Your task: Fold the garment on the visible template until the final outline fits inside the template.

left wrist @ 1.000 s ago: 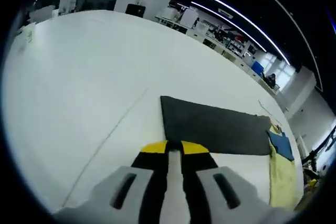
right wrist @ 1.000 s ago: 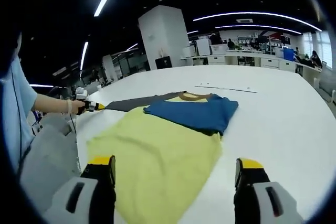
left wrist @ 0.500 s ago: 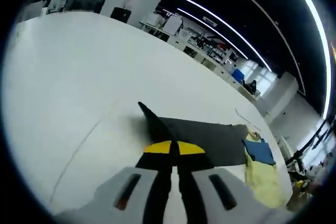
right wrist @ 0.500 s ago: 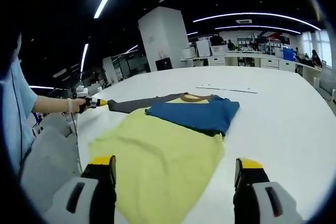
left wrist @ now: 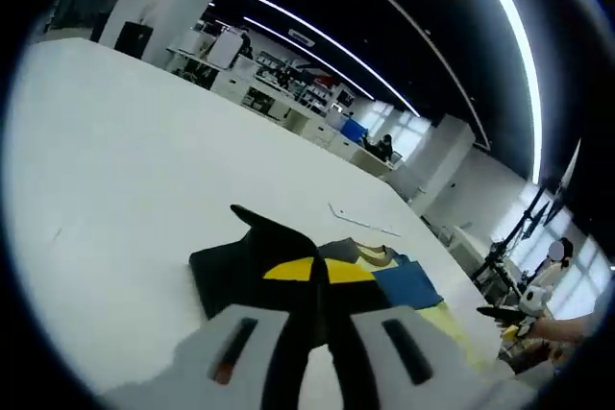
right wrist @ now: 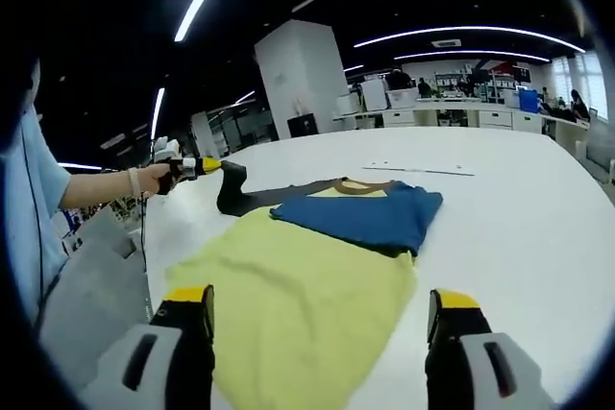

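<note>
One sleeve [right wrist: 233, 191] edge pinched by left gripper [right wrist: 209, 166]; table [right wrist: 519, 208] around.

White table [right wrist: 538, 228] bears the yellow, blue and grey garment [right wrist: 307, 285]

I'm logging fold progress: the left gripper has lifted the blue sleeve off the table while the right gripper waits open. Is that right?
Not quite: the left gripper has lifted the dark grey sleeve, not the blue one. The right gripper view shows it pinched and raised, while the blue sleeve lies folded across the yellow garment. The right gripper does wait open.
</note>
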